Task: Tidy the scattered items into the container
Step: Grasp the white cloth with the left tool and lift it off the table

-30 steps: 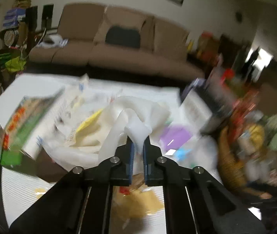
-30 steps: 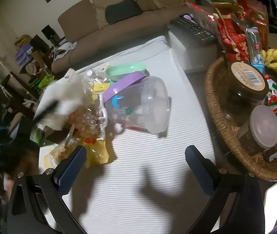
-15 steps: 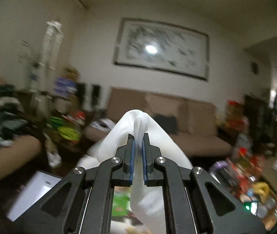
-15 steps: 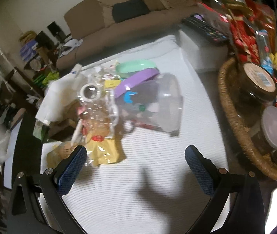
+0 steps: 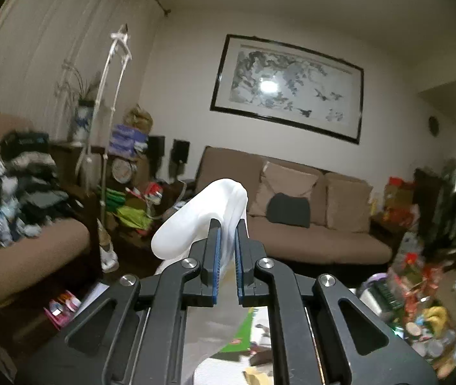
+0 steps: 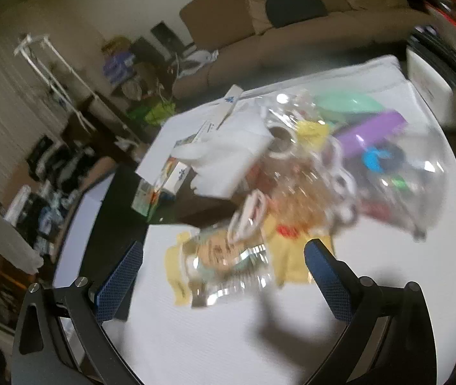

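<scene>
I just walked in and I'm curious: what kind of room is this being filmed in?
Most likely a lived-in home living room: a brown sofa with cushions, a framed ink painting on the wall, and a cluttered table.

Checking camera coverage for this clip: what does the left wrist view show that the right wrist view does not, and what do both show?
Only the left wrist view shows the left gripper shut on a white plastic bag, raised toward the room, and the whole framed painting. Only the right wrist view shows the right gripper open above the white tabletop, the yellow snack packet between its fingers, and the tipped clear container with a purple lid. Both show the brown sofa and its dark cushion.
</scene>
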### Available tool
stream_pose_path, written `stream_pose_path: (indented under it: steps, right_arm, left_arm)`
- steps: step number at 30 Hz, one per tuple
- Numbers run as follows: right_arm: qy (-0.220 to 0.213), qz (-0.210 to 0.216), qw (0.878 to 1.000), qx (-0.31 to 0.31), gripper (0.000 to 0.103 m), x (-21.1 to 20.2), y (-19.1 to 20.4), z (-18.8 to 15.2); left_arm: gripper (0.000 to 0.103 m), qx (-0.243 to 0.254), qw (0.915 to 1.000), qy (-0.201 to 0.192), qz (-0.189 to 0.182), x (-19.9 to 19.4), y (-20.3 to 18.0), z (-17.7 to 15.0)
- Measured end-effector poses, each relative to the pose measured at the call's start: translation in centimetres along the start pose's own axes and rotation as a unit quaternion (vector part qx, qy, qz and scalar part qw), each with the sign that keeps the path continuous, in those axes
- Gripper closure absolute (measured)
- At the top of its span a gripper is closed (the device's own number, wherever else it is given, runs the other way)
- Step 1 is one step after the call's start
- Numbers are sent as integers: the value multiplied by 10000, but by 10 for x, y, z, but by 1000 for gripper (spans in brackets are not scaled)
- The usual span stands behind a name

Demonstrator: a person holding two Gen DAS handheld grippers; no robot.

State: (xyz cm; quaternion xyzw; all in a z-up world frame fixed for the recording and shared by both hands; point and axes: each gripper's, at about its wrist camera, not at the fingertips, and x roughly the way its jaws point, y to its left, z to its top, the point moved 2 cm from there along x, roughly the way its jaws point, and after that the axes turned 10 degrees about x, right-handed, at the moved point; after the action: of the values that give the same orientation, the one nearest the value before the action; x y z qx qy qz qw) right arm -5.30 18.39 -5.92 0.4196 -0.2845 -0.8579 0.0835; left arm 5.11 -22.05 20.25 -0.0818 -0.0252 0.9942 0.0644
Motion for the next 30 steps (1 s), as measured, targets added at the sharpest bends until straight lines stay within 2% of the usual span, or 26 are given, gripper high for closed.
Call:
stream_pose_path:
  steps: [4, 6, 7, 8, 11, 14, 15, 16, 17, 20, 23, 25, 30]
  right_arm:
    - [44, -87, 9993, 365, 9, 37, 8, 37]
    - [145, -357, 9985, 392, 13, 62, 11, 52]
    - [214, -546, 9976, 358, 18, 76, 12, 58]
    - [300, -721, 9964, 343, 30, 90, 13, 62]
    - [638, -1200, 9902, 331, 54, 122, 5, 65]
    - [709, -1565, 9849, 220, 61, 141, 0, 63]
    - [706, -1537, 9854, 177, 65, 143, -1, 63]
    - [707, -1416, 9873, 158, 75, 143, -1, 62]
    - [707, -1296, 9889, 154, 83, 140, 0, 62]
    - [648, -972, 9931, 131, 96, 120, 1, 63]
    - [349, -717, 9968, -7, 99, 83, 13, 70]
    - [-37, -435, 9990, -126, 99, 45, 27, 80]
    - [-931, -76, 9932, -701, 99, -58, 71, 100]
  left_arm:
    - [96, -8, 9998, 144, -105, 12, 7, -11]
    - [95, -10, 9997, 205, -164, 17, 12, -14]
    - [95, 11, 9995, 248, -174, 18, 12, -16]
    - [95, 27, 9995, 279, -163, 19, 11, -17]
    - [95, 6, 9991, 399, -158, 27, 12, -21]
    - [95, 103, 9986, 459, -231, 30, 5, -22]
    - [95, 127, 9986, 451, -235, 28, 2, -22]
    - [95, 133, 9986, 435, -253, 27, 2, -22]
    - [95, 130, 9987, 421, -267, 25, -1, -21]
    - [95, 190, 9987, 388, -273, 19, -8, -19]
    - [95, 230, 9988, 350, -255, 14, -14, -17]
    - [95, 223, 9988, 314, -308, 10, -19, -16]
    - [95, 343, 9980, 294, -441, 8, -35, -12]
